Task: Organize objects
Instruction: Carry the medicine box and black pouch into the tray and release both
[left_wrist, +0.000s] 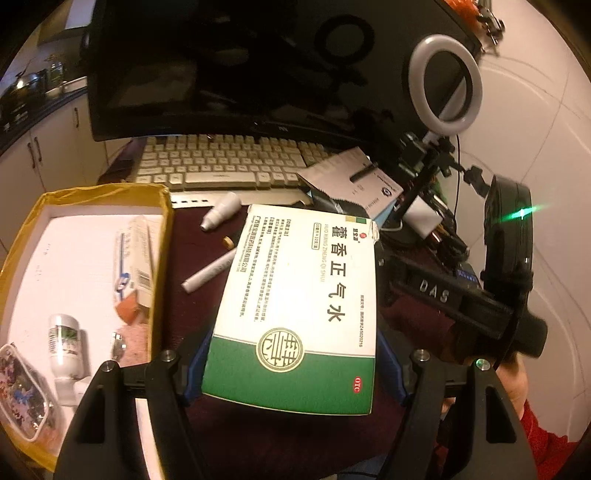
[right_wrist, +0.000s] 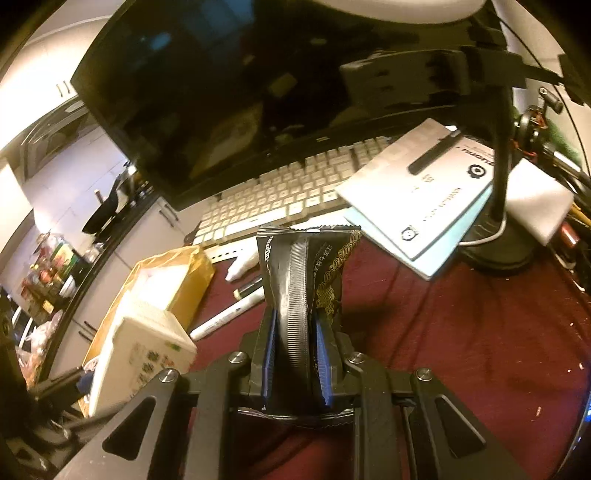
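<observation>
Left tool (left_wrist: 291, 365) grips medicine box (left_wrist: 295, 306) at its 6 o'clock end: light, stiff card, crushable. Right tool (right_wrist: 295, 365) pinches black sachet (right_wrist: 306, 280): soft, slippery foil; hold mid-body.

- open box (left_wrist: 162, 236) sits at the left of the table (left_wrist: 192, 229), with a bottle (left_wrist: 64, 343) and a tube (left_wrist: 135, 254) in it
- marker (left_wrist: 208, 271) lies just right of the box
- keyboard (left_wrist: 221, 162) is farther back, monitor (left_wrist: 221, 66) behind it
- booklet (left_wrist: 354, 177) lies over the keyboard's right end
</observation>
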